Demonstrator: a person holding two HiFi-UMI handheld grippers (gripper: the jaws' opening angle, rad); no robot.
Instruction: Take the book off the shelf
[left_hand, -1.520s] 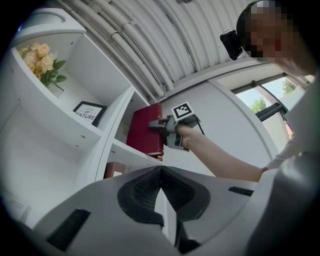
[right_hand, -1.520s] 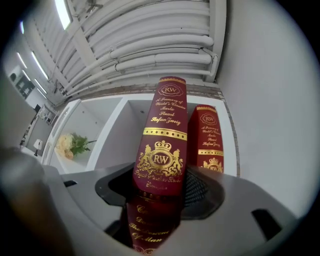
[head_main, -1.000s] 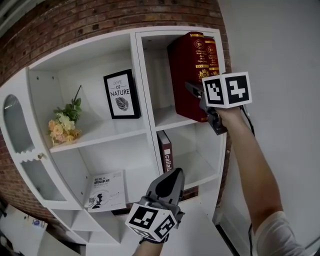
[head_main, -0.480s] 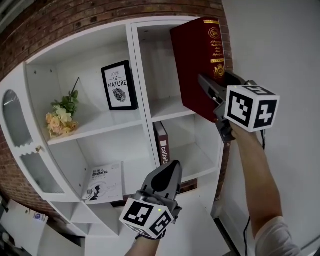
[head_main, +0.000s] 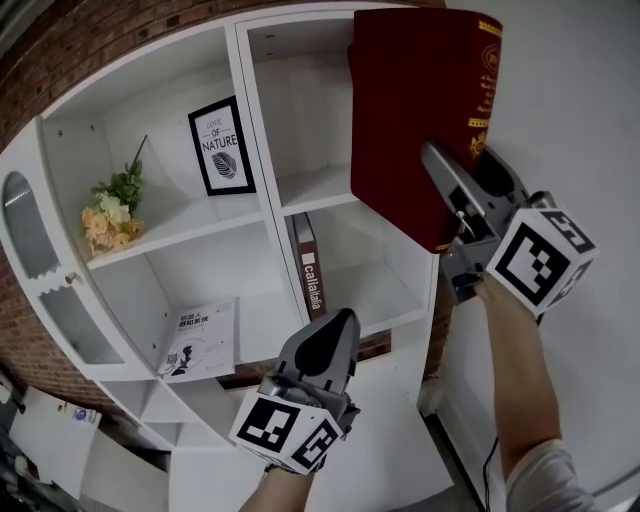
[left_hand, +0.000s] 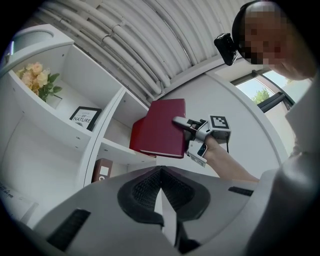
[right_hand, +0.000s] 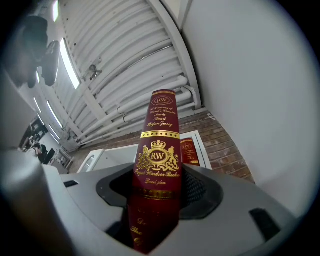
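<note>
A thick dark red book (head_main: 420, 110) with gold print on its spine hangs in the air in front of the top right compartment of the white shelf unit (head_main: 262, 160), clear of the shelf board. My right gripper (head_main: 450, 175) is shut on its lower spine. In the right gripper view the spine (right_hand: 157, 150) stands upright between the jaws of my right gripper (right_hand: 157, 192). My left gripper (head_main: 335, 325) hangs low in front of the shelf, shut and holding nothing. From the left gripper (left_hand: 159, 172) I see the book (left_hand: 160, 127) held to the right of the shelf.
A second red book (right_hand: 191, 152) stays in the top compartment. A framed print (head_main: 222, 145) and flowers (head_main: 108, 205) stand on the left shelf. A brown book (head_main: 308, 265) stands below, and a white book (head_main: 200, 340) leans lower left. A plain wall (head_main: 580, 120) is close on the right.
The right gripper has drawn the red book out of the top right compartment, toward me and to the right. The left gripper has stayed about where it was.
</note>
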